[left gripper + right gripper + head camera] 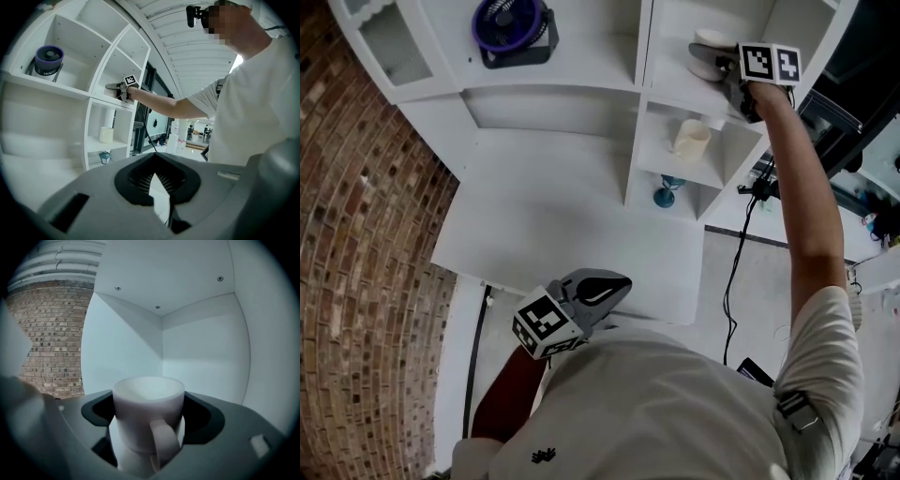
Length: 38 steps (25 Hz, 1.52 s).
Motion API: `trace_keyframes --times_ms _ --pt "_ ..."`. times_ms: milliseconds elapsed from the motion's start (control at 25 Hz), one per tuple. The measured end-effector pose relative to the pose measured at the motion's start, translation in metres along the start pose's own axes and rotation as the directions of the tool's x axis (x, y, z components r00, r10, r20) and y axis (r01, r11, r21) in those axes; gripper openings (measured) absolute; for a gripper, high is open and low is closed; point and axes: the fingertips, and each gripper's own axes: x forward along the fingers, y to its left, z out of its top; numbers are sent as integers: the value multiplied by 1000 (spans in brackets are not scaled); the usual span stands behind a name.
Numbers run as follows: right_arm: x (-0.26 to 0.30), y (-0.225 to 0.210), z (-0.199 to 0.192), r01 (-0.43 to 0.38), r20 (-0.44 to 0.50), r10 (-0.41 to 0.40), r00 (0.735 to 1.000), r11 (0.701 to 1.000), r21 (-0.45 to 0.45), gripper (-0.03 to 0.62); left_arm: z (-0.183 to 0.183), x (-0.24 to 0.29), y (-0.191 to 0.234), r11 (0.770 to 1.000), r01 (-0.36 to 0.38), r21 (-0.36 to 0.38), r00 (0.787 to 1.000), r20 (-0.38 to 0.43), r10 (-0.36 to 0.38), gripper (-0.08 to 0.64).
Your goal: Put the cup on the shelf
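Right gripper [713, 66] clamps a white cup [148, 399] upright inside the shelf's [642, 56] upper-right compartment, near its front edge; placing seems nearly done, next likely lowering it and opening the jaws, while the left gripper [605, 289], closed and empty, hangs low.

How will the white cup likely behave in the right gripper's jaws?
Probably stiff and somewhat slippery: the cup looks smooth, perhaps glazed. Likely fragile if dropped, as it seems ceramic. Its wide, straight body, upright in the right gripper, suggests it stands stably.
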Motion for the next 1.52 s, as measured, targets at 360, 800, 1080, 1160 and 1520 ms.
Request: trace_keyframes --times_ms 360,800,1080,1160,1520 --pt "-12 -3 -6 46 -19 -46 999 999 -25 437 -3 -8 -6 1000 8 -10 1000 2 -8 5" --pt "-44 3 -20 110 -12 -110 994 994 -12 433 -11 -24 -26 999 40 -9 999 -3 -40 5" --pt "-69 15 -28 160 2 -160 987 987 -2 417 -17 -42 -43 998 67 -4 998 -6 -67 5" --pt "-75 20 -29 171 7 -171 985 985 0 415 -20 -48 -48 997 72 -4 997 -9 -72 5" --pt "-103 50 -42 220 31 -220 975 976 0 380 -30 -75 -67 995 98 -2 995 -16 -98 5"
